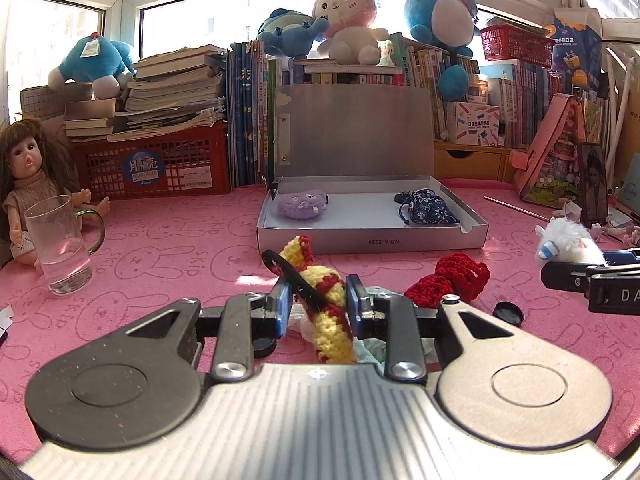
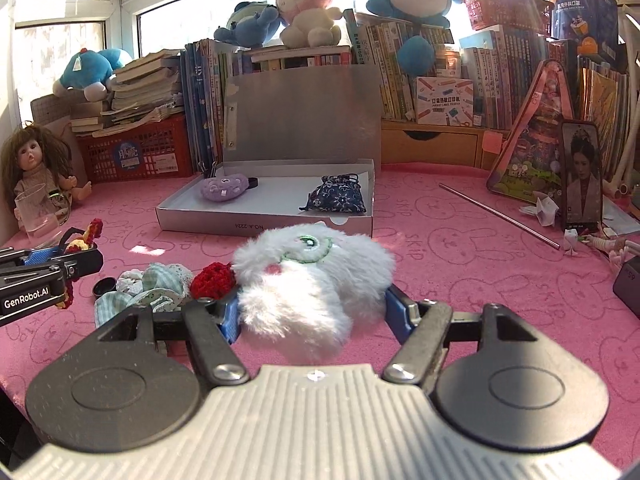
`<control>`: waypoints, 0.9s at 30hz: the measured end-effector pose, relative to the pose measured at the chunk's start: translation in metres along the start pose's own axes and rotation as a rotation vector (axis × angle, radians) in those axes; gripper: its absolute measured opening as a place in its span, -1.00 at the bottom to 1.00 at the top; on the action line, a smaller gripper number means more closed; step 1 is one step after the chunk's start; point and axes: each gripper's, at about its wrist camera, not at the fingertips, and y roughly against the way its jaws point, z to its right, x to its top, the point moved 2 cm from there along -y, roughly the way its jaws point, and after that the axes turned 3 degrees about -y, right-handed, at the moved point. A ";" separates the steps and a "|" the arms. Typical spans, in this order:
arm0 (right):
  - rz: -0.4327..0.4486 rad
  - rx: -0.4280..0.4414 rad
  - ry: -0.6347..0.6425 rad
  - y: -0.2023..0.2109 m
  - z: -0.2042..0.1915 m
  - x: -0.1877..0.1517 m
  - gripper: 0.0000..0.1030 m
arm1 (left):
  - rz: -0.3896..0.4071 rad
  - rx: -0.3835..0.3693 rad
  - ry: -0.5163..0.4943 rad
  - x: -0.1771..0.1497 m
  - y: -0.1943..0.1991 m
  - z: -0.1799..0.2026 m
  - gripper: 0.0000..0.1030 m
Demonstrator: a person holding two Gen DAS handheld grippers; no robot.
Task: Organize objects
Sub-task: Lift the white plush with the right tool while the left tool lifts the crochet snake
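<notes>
Squeezing tight, the left gripper has its two blue pads nearly together on a yellow and red knitted toy. The toy is long and thin. Its long side runs from near the camera away toward the open gray box, with its far end tipped a bit to the left. A black cord crosses it.

The right gripper stands about half open, with its pads pressing both sides of a fluffy white toy. This toy is round and puffy, so it has no real long side. Its stitched green eye faces up and toward the box.

The box sits just past both toys on the pink mat. A purple plush and a blue flowered pouch already lie inside.

The knitted toy is floppy and could slip out or catch on its cord. The fur is soft, so the white toy might slide free. A red knitted piece touches it and could get dragged along.
</notes>
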 end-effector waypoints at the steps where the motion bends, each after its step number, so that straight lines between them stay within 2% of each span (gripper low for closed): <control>1: 0.005 -0.003 -0.001 0.000 0.002 0.002 0.36 | 0.001 -0.001 0.001 0.001 -0.001 0.000 -0.36; 27: 0.034 0.017 -0.043 -0.008 0.008 0.028 0.37 | 0.022 -0.065 0.002 0.028 -0.021 0.006 -0.36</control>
